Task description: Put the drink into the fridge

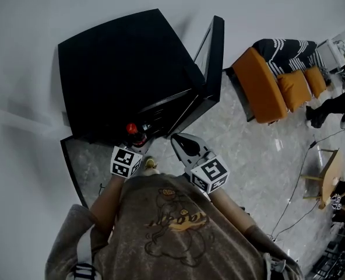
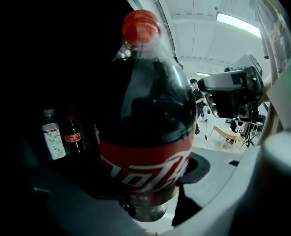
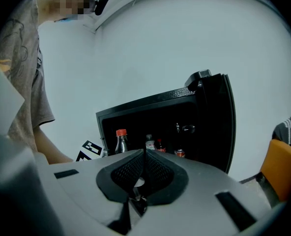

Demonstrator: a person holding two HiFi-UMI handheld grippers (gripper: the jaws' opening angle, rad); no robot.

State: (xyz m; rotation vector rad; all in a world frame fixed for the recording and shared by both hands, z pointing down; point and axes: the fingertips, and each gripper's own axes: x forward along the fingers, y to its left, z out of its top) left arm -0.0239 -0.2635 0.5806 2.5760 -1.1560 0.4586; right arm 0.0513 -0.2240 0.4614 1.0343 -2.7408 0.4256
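Clamped upright in the left gripper (image 1: 138,142), jaws spread wide and pressing on the lower body: a large clear-plastic cola bottle (image 2: 145,122). Filled nearly to the shoulder with dark, almost black drink. Topped with a round red screw cap, closed. Wrapped low down with a broad red label band carrying slanted white lettering. Clear and empty at the narrow neck under the cap, pale and glossy at the base below the label.

Held at the open front of the squat black fridge (image 1: 120,69), toward the left side of the opening, with the black glass-fronted door (image 1: 212,63) swung wide to the right. Whether already past the threshold, cannot tell.

Deeper inside the dark cabinet: a small clear bottle with a white label (image 2: 52,136), just beside it a small cola bottle with a red cap (image 2: 72,136), and further right a red drink can (image 3: 180,153).

Held near and to the right, the right gripper (image 3: 144,157), ribbed black pads pressed together, nothing between them.

Beyond the door, on the grey marbled floor (image 1: 248,150): an orange upholstered sofa (image 1: 260,89).
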